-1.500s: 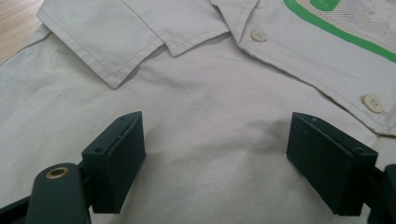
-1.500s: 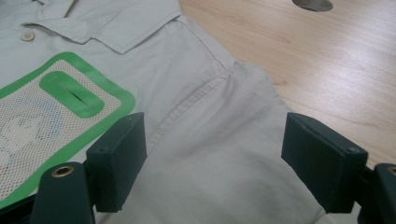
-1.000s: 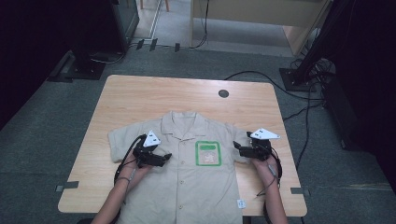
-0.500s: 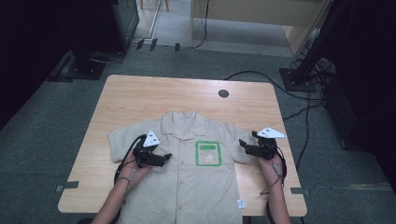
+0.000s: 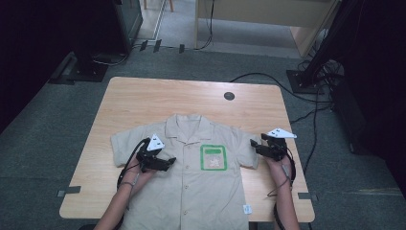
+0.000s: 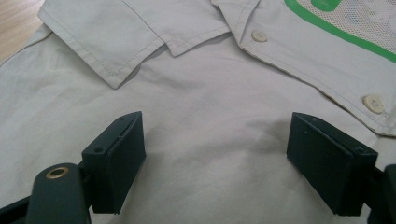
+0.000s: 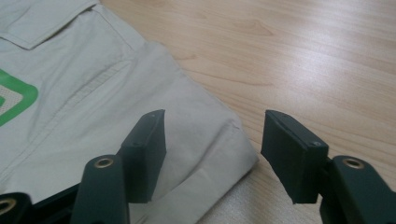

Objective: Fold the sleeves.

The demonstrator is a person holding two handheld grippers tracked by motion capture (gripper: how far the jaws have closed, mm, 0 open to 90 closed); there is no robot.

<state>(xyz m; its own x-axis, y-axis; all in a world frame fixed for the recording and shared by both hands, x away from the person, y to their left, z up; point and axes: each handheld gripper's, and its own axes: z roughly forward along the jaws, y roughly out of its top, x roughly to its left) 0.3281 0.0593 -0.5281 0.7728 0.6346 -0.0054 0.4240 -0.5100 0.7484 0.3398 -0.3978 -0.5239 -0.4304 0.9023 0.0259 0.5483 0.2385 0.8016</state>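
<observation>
Here, a beige shirt (image 5: pixel 191 177) lies flat and buttoned on the wooden table (image 5: pixel 143 100), collar toward the far edge.

Bare wood runs wide beyond the collar; the hem reaches the near edge. The left gripper (image 5: pixel 167 163) hovers over the chest panel, jaws spread wide with nothing between them. The right gripper (image 5: pixel 253 143) sits at the sleeve (image 7: pixel 205 140) hem near the table's right edge; its jaws have just been closing and straddle the cuff corner, pads not pressing.

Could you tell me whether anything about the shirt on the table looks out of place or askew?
Nothing stands out. The beige shirt lies flat, front up and buttoned, on the table; its hem overhangs the near edge slightly. The right gripper straddles its sleeve edge, jaws closing.
</observation>
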